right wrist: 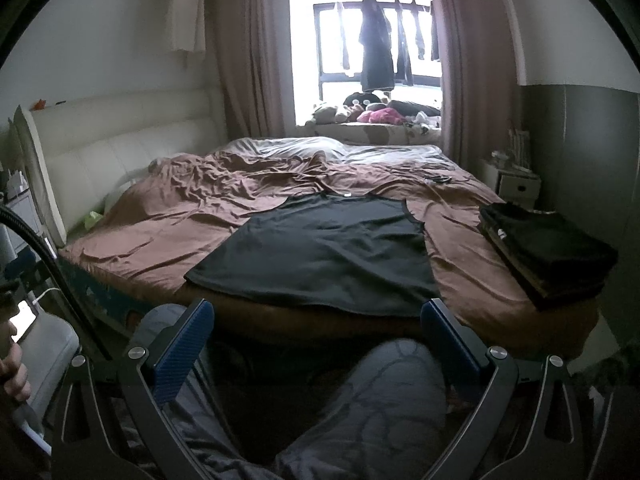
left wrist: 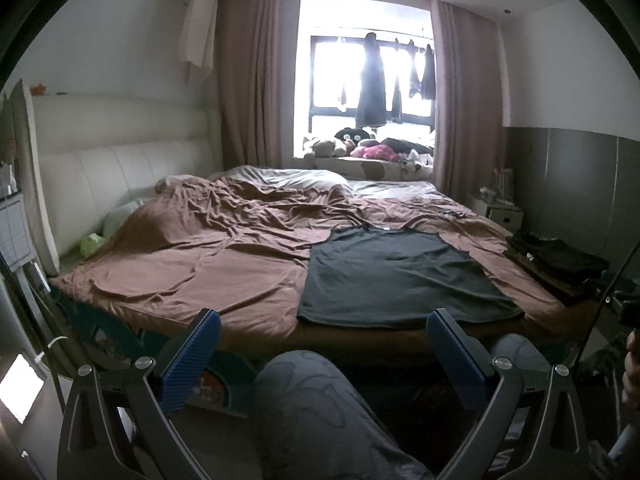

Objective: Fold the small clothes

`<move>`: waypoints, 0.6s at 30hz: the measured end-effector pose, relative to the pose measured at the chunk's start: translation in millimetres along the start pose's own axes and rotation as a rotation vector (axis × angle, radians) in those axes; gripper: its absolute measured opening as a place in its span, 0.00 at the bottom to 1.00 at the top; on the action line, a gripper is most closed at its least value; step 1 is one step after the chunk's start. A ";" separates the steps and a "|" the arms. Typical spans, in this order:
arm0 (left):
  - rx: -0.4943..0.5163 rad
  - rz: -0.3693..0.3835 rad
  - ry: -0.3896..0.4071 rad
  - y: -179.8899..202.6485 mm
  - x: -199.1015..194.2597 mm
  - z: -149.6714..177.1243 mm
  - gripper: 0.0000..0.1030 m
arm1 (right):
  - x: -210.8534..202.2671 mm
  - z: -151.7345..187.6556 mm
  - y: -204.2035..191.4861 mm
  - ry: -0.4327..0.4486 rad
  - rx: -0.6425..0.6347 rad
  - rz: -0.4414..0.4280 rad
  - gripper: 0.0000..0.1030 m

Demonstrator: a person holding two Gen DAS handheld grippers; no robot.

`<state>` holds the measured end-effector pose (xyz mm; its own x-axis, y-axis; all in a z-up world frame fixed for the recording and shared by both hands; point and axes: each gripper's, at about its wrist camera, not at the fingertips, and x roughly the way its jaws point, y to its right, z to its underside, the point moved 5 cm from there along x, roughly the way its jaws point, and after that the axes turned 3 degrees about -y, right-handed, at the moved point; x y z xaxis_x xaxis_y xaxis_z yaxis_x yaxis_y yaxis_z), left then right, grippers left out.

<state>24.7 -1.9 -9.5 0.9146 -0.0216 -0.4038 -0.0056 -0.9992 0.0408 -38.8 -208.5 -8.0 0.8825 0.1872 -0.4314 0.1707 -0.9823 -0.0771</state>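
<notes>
Person's knees in grey patterned trousers (left wrist: pixel 320 408) (right wrist: pixel 384 392) fill the bottom of both views, below the bed edge.

Left gripper (left wrist: pixel 324 360): blue-padded fingers (left wrist: pixel 192 360) spread wide, nothing between them, held short of the bed. Right gripper (right wrist: pixel 316 348): same, jaws wide apart and empty.

Dark sleeveless top (left wrist: pixel 396 276) (right wrist: pixel 320 256) lies flat on the brown sheet (left wrist: pixel 192 256) (right wrist: pixel 168 216), hem toward the near edge of the bed, neckline away with a small white tag showing. Fabric mostly smooth, a few shallow ripples across the chest; hem slightly wavy where it reaches the mattress edge.

Stack of folded dark clothes (left wrist: pixel 560 264) (right wrist: pixel 548 256) sits at the bed's right corner, apart from the top.

White padded headboard (left wrist: pixel 112 168) at left. Window (left wrist: pixel 372 80) at far end with garments hanging in it.
</notes>
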 end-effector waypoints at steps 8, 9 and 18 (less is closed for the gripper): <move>0.002 0.000 0.003 1.7 -2.1 1.6 1.00 | -2.3 2.6 0.2 0.010 0.002 0.000 1.00; 0.001 0.001 0.005 1.5 -3.2 1.3 1.00 | -2.7 2.8 -0.2 0.012 0.000 0.000 1.00; 0.003 -0.001 0.005 1.9 -3.8 1.3 1.00 | -5.1 4.3 -8.4 0.040 -0.012 0.016 1.00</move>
<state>20.7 -3.7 -9.1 0.9167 -0.0202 -0.3990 -0.0057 -0.9993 0.0377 -46.6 -201.2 -9.1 0.9019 0.1717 -0.3963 0.1612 -0.9851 -0.0599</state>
